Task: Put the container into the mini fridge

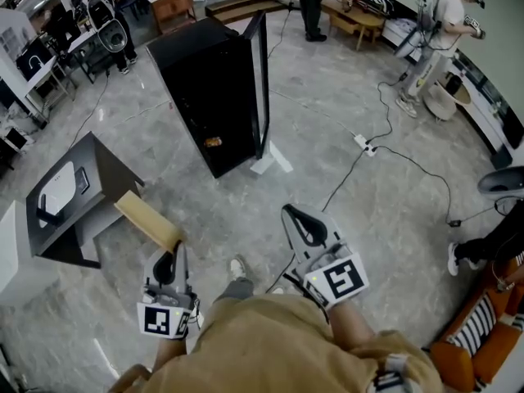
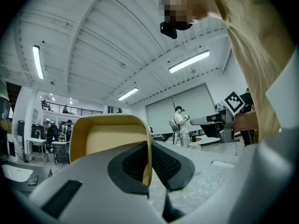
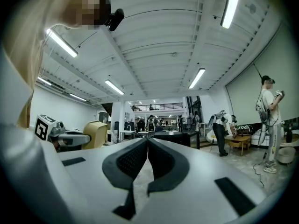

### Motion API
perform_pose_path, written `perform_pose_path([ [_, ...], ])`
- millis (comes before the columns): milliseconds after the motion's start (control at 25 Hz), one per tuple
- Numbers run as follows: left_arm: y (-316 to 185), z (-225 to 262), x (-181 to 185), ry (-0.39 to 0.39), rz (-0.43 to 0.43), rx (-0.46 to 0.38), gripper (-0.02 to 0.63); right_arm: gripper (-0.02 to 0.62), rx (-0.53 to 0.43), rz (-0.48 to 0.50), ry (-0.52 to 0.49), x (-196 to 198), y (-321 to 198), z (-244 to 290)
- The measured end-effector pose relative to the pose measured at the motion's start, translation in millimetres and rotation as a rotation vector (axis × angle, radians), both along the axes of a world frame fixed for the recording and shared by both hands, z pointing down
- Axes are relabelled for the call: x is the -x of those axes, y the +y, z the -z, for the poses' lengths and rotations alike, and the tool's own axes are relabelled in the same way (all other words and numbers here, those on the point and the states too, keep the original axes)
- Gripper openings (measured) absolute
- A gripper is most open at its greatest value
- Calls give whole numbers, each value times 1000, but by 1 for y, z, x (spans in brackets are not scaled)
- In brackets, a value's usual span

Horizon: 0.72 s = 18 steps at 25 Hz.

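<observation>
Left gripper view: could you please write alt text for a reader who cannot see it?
The left gripper is shut on one side wall of a yellow, open, rounded-cornered container, seen against a white hall ceiling with strip lights. A person stands in the distance.

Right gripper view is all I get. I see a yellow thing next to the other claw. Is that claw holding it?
Observer: Yes. The left gripper view shows the left claw shut on one wall of the yellow container, pinching it at the rim.
Operator: Is the fridge open?
Observer: Yes. In the head view the black mini fridge stands on the floor ahead with its door swung wide open.
Operator: Is anything in it?
Observer: One small orange thing sits low inside. It is too small to tell what it is.
</observation>
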<state>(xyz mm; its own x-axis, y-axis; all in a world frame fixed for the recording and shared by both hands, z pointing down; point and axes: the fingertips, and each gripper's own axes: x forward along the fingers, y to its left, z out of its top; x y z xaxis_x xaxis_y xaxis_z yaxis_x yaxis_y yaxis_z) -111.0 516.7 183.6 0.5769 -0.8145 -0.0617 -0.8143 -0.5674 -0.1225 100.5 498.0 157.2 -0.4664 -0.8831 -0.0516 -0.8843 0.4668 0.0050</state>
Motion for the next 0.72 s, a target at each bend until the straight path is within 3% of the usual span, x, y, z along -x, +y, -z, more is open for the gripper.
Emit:
perform_pose_path([
  [400, -57, -14, -13, 18, -64, 7, 8, 3, 33, -57, -7, -9, -41, -16],
  [720, -166, -15, 2, 30, -95, -26, 8, 3, 46, -49, 20, 11, -144, -16],
])
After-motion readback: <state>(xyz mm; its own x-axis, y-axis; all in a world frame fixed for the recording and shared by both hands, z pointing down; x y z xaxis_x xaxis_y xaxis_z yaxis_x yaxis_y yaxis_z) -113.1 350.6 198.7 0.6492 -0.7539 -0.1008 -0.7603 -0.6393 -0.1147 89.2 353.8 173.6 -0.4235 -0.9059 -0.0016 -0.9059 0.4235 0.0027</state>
